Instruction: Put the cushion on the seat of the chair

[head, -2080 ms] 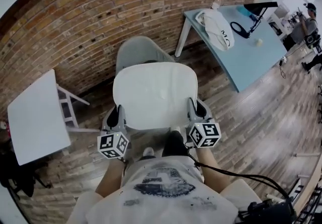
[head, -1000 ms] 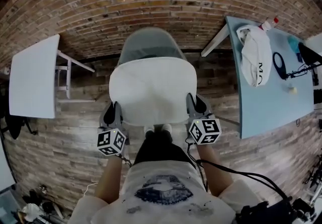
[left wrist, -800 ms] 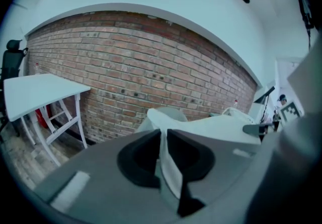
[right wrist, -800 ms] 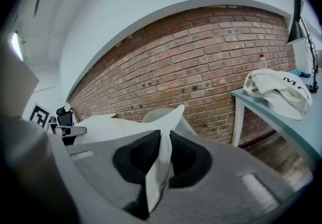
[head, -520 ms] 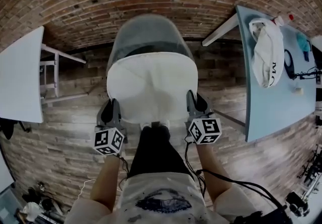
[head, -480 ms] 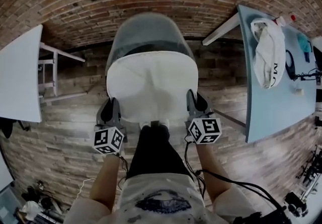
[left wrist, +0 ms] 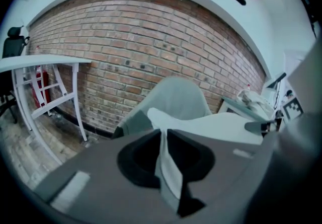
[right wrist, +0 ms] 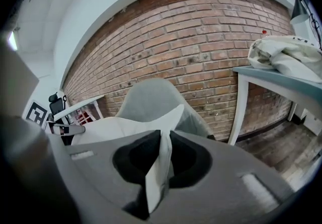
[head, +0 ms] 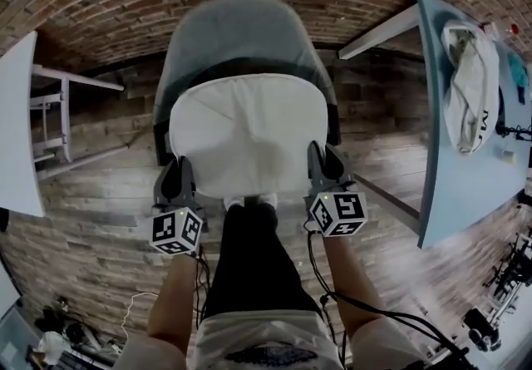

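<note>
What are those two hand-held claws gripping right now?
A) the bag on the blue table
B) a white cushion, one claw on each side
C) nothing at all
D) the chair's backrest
B: the white edge of the cushion is pinched between the jaws of both the left gripper and the right gripper.

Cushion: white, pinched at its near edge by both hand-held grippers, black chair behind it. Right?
Not quite: the chair is light grey, not black, as the head view shows. The white cushion is pinched by the left hand-held gripper and the right hand-held gripper.
</note>
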Action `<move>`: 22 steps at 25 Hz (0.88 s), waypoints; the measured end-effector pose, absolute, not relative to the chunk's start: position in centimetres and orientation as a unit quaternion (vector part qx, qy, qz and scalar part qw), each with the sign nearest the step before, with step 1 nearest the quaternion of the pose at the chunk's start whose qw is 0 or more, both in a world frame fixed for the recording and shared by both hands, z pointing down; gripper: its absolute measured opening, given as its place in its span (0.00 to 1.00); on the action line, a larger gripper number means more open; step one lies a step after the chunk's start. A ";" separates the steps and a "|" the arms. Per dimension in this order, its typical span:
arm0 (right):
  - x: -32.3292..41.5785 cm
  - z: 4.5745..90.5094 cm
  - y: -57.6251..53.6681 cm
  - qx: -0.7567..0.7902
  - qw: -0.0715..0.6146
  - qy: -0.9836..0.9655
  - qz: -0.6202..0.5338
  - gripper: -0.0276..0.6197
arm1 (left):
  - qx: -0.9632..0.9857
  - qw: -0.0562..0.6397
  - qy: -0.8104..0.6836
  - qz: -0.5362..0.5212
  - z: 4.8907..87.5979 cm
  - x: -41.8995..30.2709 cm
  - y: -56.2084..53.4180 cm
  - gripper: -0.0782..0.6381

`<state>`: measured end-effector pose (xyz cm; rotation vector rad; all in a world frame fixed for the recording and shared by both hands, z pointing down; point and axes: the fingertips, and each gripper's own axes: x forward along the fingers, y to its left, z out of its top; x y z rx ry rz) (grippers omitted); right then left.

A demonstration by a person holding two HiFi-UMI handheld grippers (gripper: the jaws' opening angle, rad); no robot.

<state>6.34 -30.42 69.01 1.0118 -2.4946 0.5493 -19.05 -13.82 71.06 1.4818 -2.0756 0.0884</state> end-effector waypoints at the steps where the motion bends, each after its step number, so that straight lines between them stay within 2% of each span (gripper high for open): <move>1: 6.3 69.9 -30.6 0.361 0.198 -0.889 0.199 0.11 | 0.554 0.293 -0.779 0.036 72.0 -19.1 -13.9 0.15; 22: 7.2 87.7 -30.2 0.369 0.240 -0.860 0.260 0.11 | 0.533 0.333 -0.772 0.098 87.7 -18.6 -13.5 0.16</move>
